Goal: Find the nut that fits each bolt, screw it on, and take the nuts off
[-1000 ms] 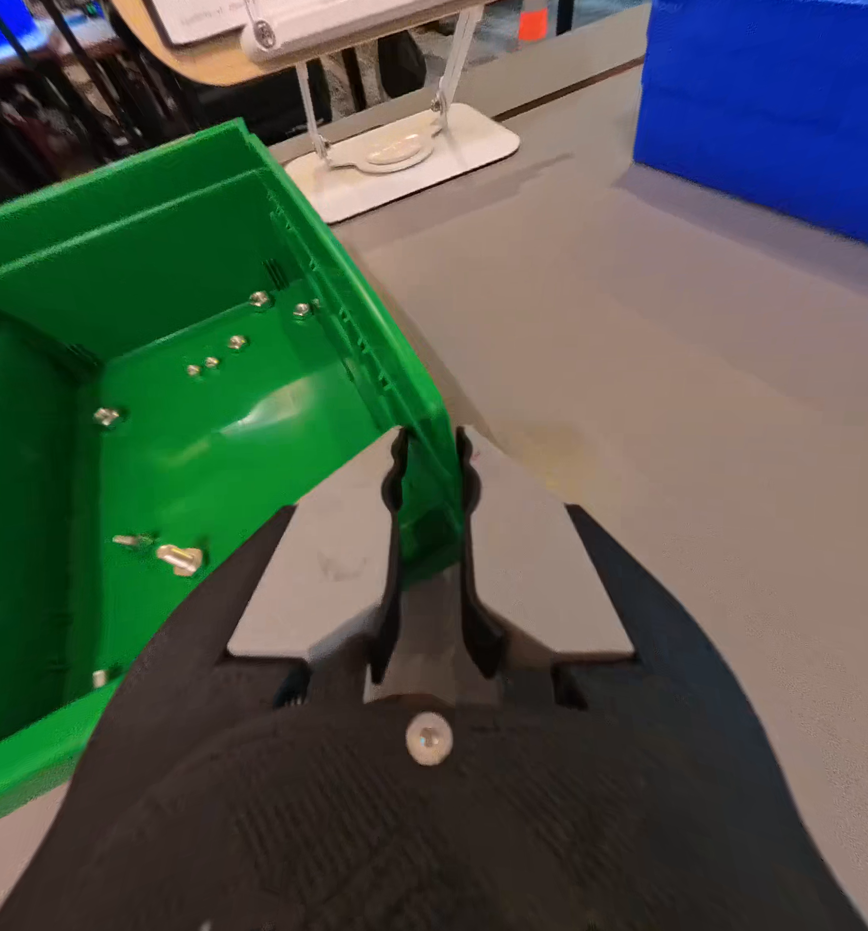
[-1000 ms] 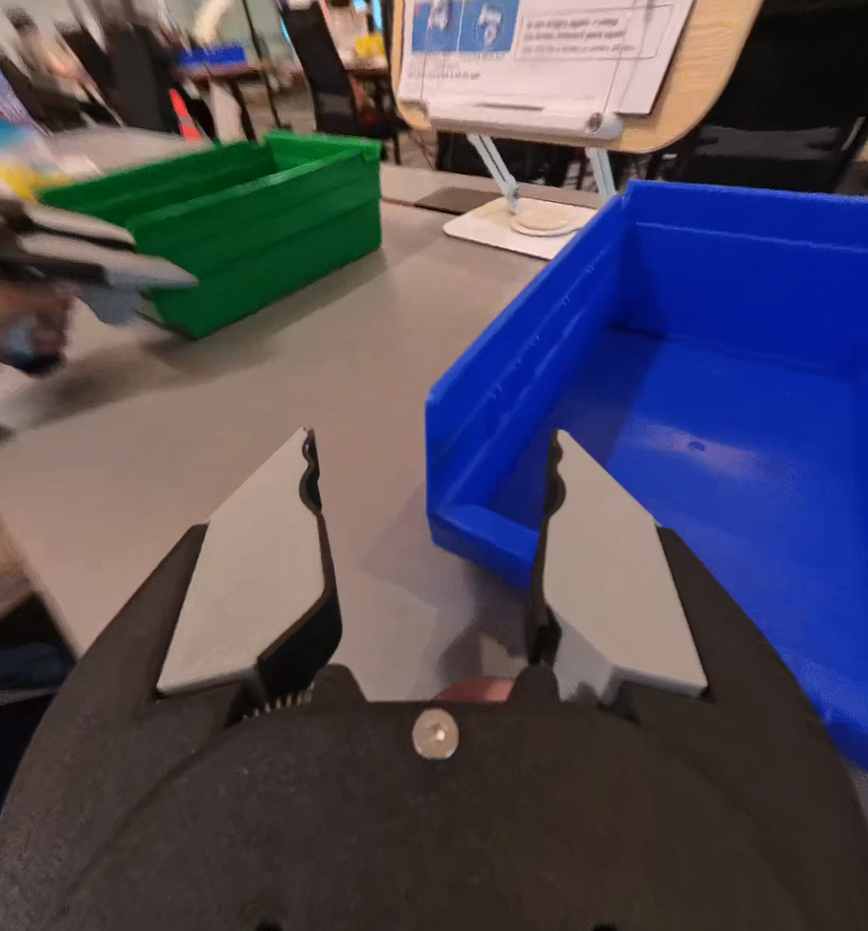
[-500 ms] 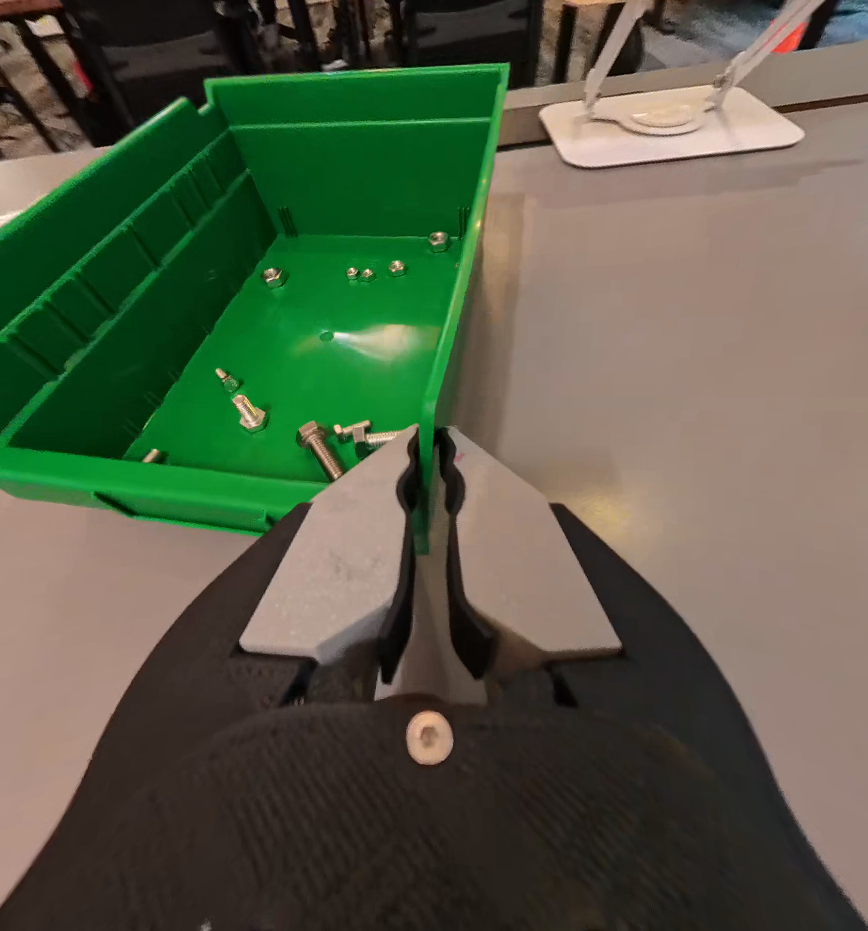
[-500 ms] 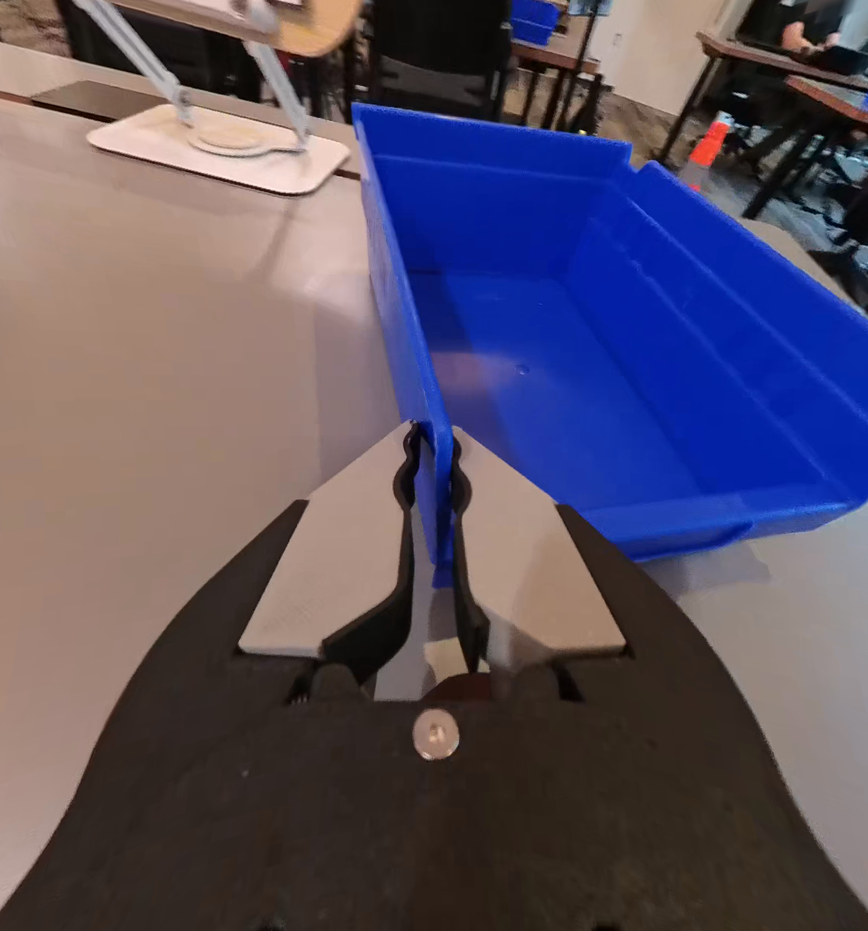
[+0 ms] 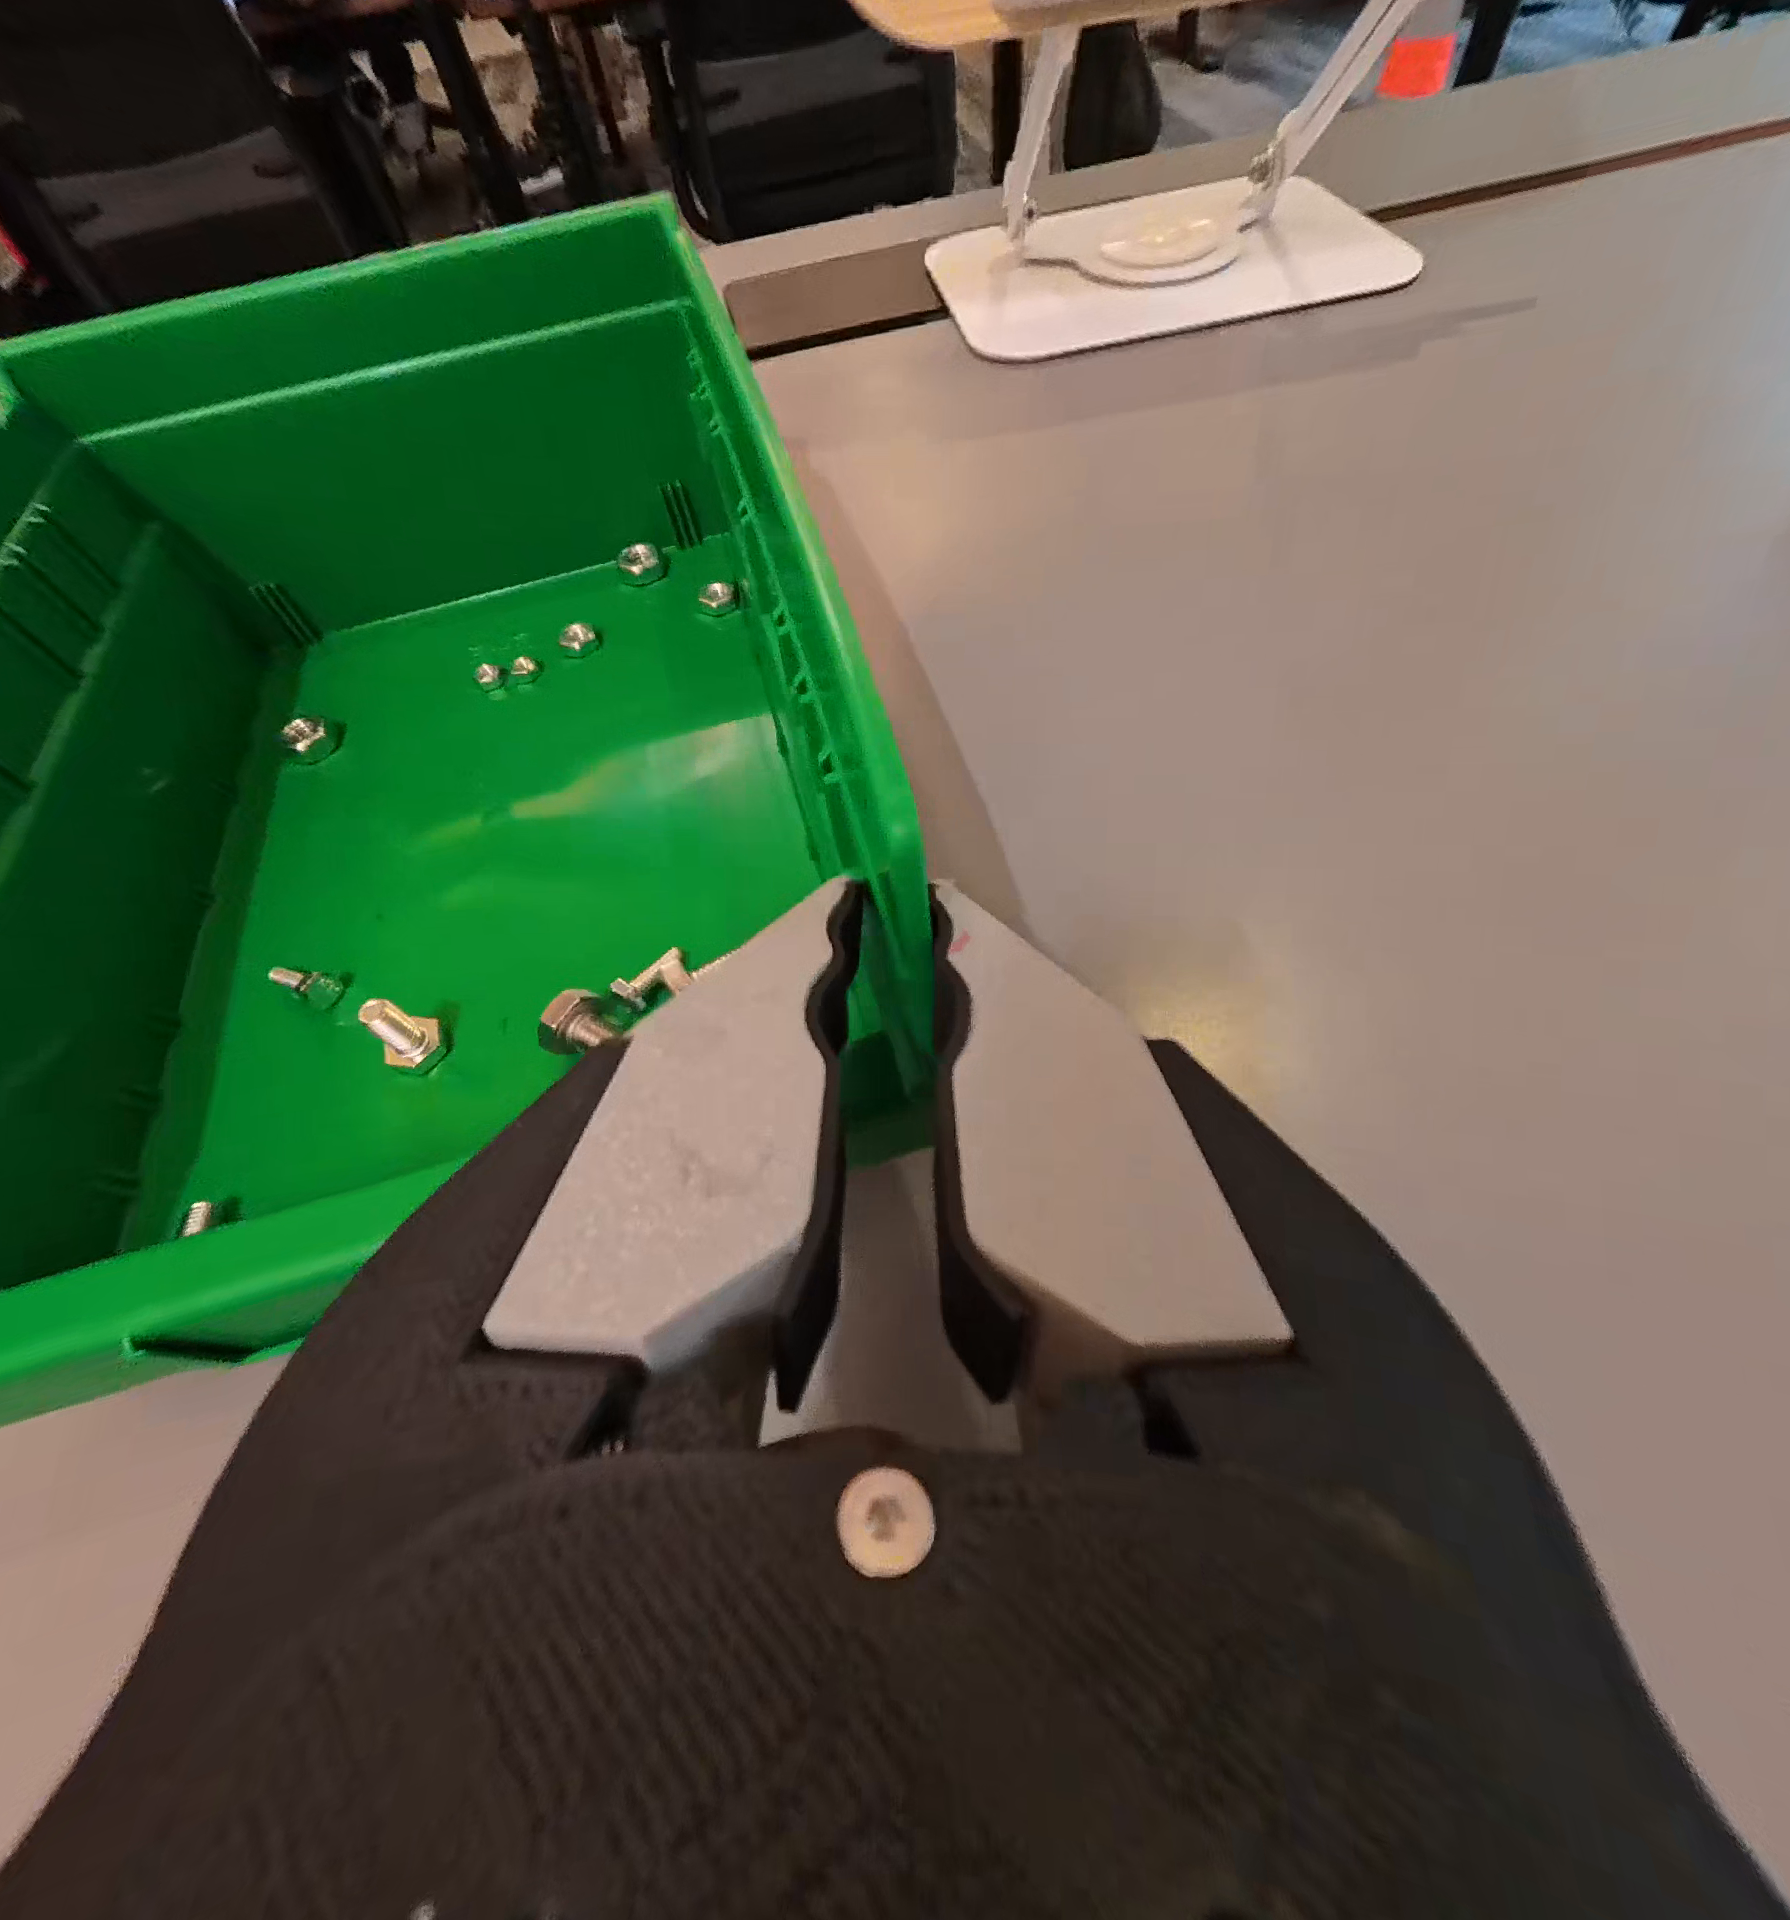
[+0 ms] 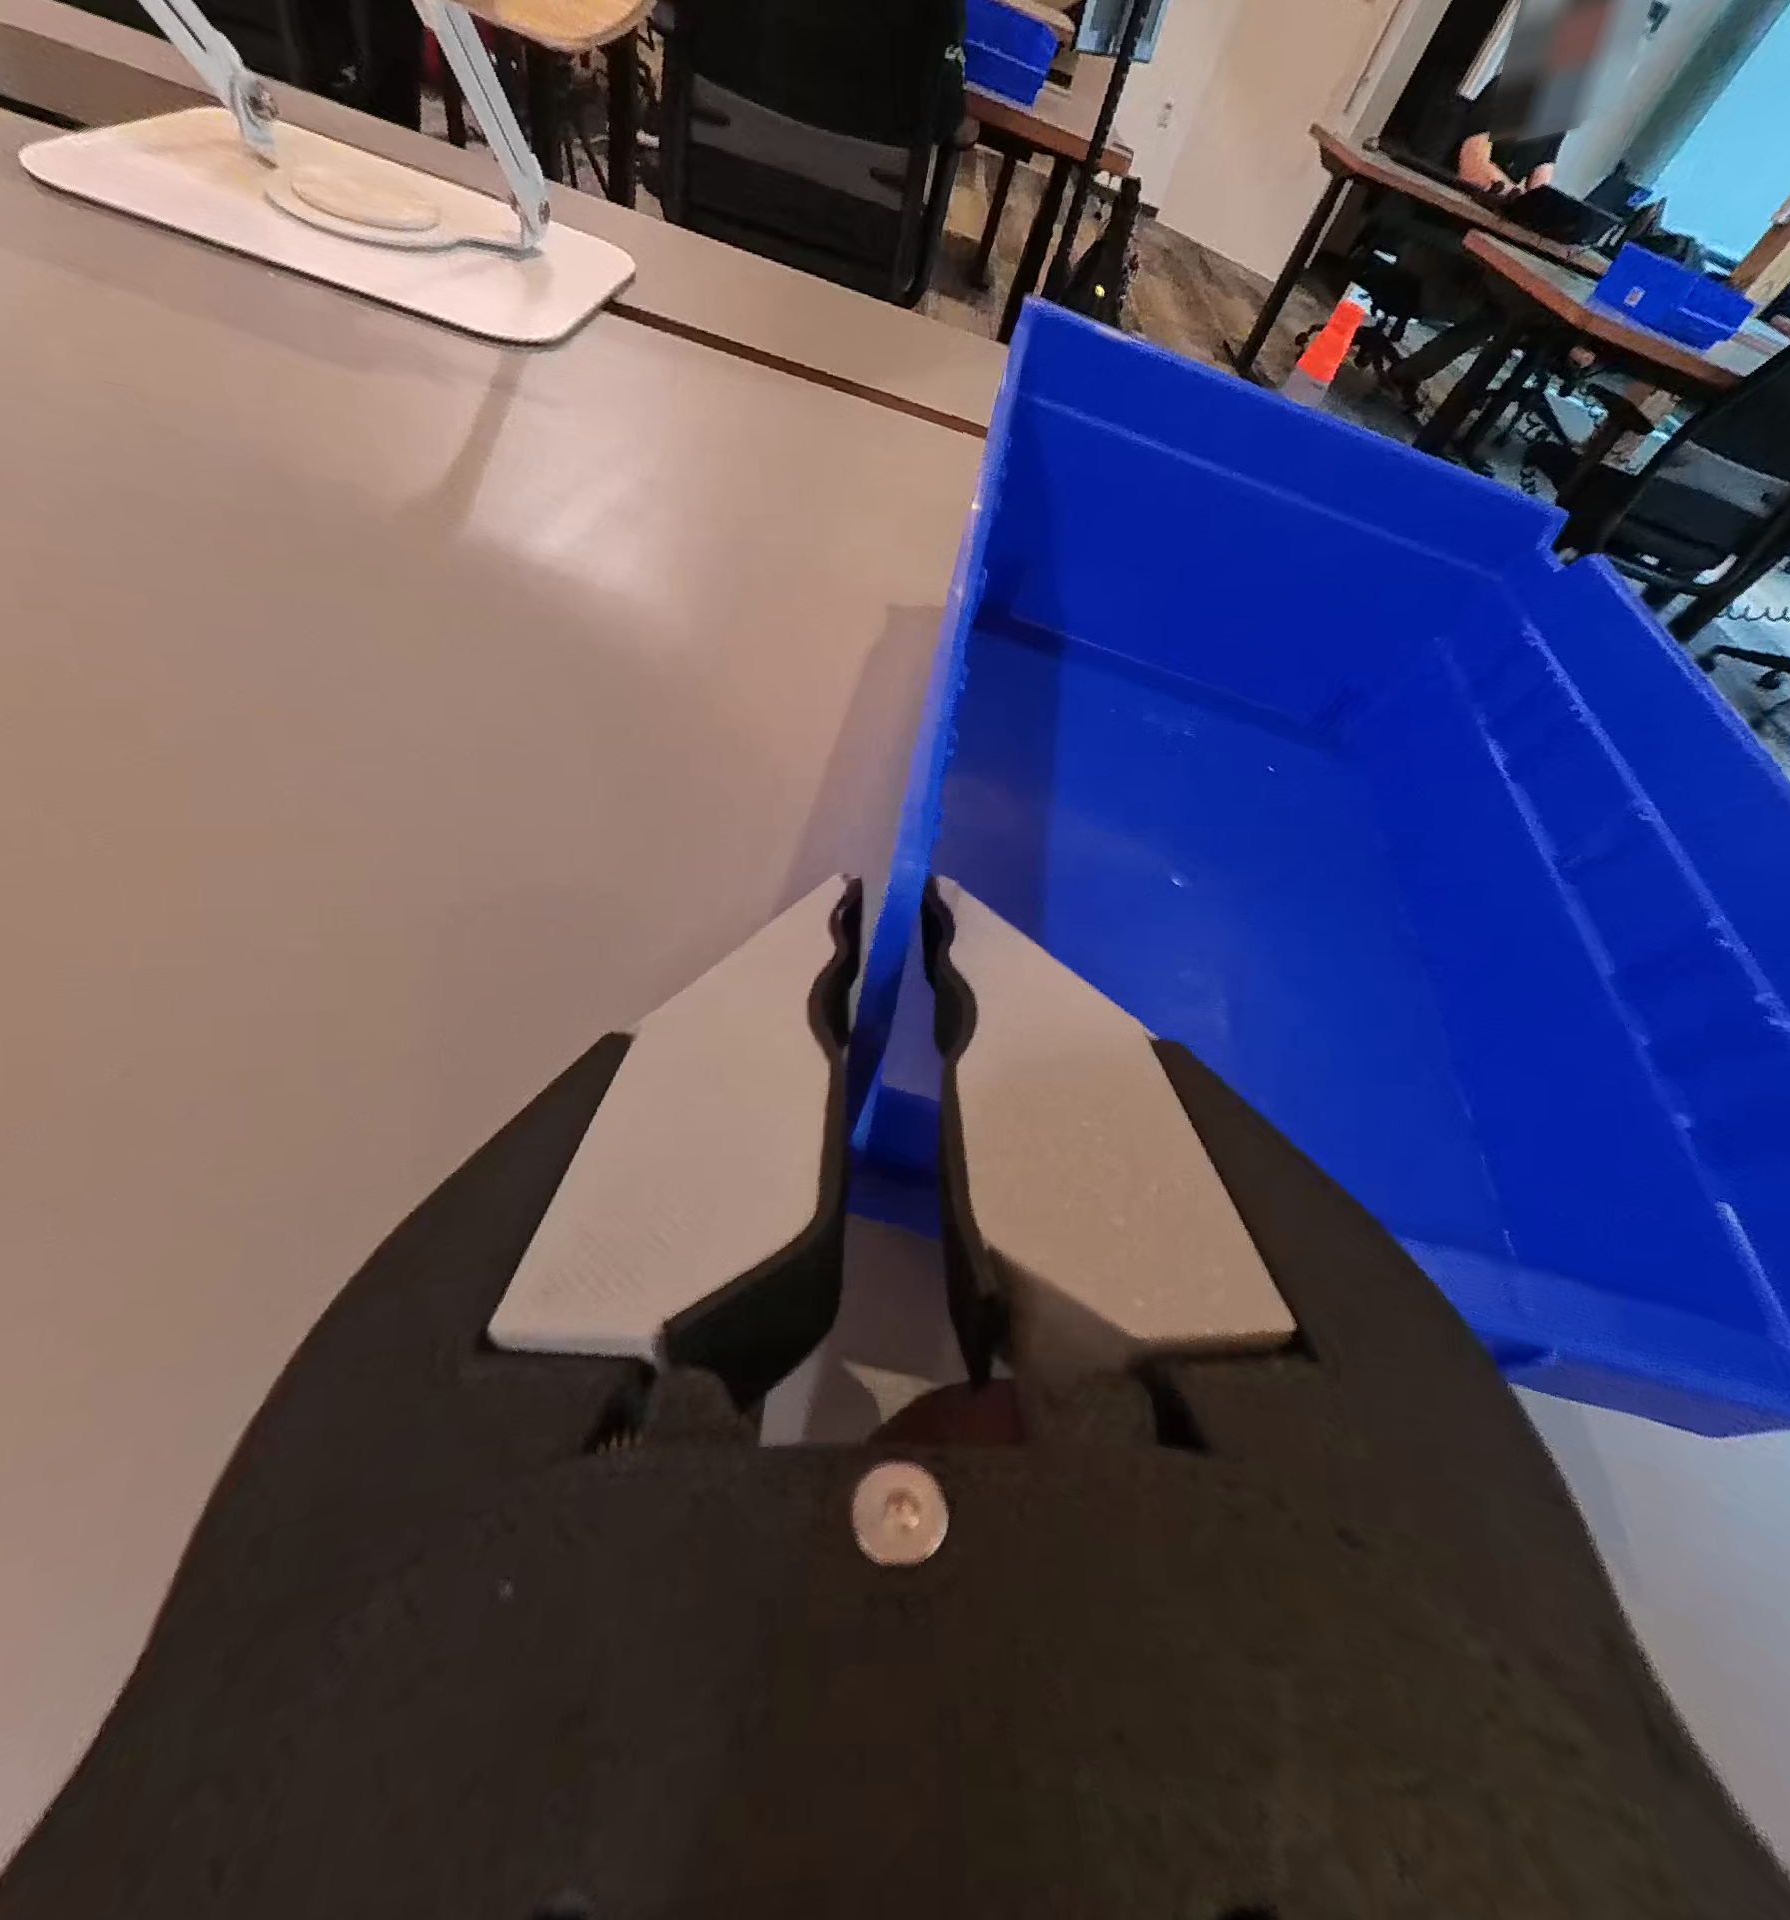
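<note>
Left gripper: where the green bin's right wall meets its near corner, we see our left gripper [image 5: 889, 914] clamped on that wall, one finger inside the bin, one outside.
Right gripper: our right gripper [image 6: 889, 914] is closed on the blue bin's left wall near its front corner, a finger on each side.
Green bin: the green bin [image 5: 382, 436] sits on the grey tabletop [image 5: 1390, 727], left of centre in the left wrist view.
Nuts: we count six loose nuts [image 5: 579, 638] scattered near the far wall, on the bin floor.
Bolts: several bolts [image 5: 403, 1031] lie toward the near wall; one [image 5: 571, 1031] is partly hidden behind our left finger.
Blue bin: the blue bin [image 6: 1286, 540] looks tilted in the right wrist view; we cannot tell whether it is lifted.
Stand: a white stand base [image 5: 1171, 265] rests at the tabletop's far edge, well apart from both bins.
</note>
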`<action>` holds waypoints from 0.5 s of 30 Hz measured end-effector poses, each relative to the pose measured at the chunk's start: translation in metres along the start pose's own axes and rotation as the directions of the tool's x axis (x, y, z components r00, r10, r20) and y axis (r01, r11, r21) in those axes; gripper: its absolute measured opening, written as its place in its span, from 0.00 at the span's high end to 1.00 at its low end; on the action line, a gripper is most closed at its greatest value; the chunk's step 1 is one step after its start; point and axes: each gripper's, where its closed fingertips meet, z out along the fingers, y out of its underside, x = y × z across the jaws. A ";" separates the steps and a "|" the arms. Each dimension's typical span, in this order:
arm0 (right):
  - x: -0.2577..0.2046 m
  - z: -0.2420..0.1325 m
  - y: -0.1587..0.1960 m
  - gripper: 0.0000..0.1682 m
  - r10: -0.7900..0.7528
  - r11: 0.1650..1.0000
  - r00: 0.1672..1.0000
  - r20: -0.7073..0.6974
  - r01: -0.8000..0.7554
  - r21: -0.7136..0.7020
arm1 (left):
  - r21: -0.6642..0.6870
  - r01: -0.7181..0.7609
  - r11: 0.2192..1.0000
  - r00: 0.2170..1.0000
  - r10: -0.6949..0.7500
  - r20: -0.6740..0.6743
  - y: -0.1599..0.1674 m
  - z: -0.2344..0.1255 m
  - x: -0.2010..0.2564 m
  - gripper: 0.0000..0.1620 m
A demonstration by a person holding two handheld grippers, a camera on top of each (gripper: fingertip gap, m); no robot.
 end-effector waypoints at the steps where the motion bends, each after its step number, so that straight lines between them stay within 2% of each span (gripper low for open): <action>1: 0.001 -0.005 -0.004 0.90 0.013 1.000 1.000 0.001 -0.013 0.027 | 0.027 -0.010 1.000 1.000 0.009 0.024 -0.004 -0.002 0.000 0.92; 2: 0.005 -0.012 -0.012 0.85 0.021 0.998 1.000 -0.011 -0.020 0.063 | 0.060 -0.024 0.998 0.997 0.020 0.074 -0.010 -0.006 -0.003 0.83; 4: 0.010 -0.028 -0.031 0.79 0.021 0.991 0.998 -0.052 -0.014 0.130 | 0.110 -0.077 0.991 0.986 0.060 0.155 -0.023 -0.014 -0.001 0.79; 6: 0.000 -0.040 -0.053 0.71 0.001 0.983 0.999 -0.041 0.007 0.182 | 0.149 -0.124 0.981 0.977 0.095 0.190 -0.037 -0.018 0.010 0.67; 9: -0.037 -0.046 -0.082 0.65 -0.028 0.973 0.998 0.063 0.013 0.231 | 0.182 -0.163 0.970 0.977 0.132 0.168 -0.055 -0.012 0.037 0.65; 15: -0.104 -0.027 -0.116 0.63 -0.073 0.965 0.977 0.199 0.019 0.260 | 0.189 -0.179 0.966 0.979 0.154 0.137 -0.073 0.016 0.076 0.63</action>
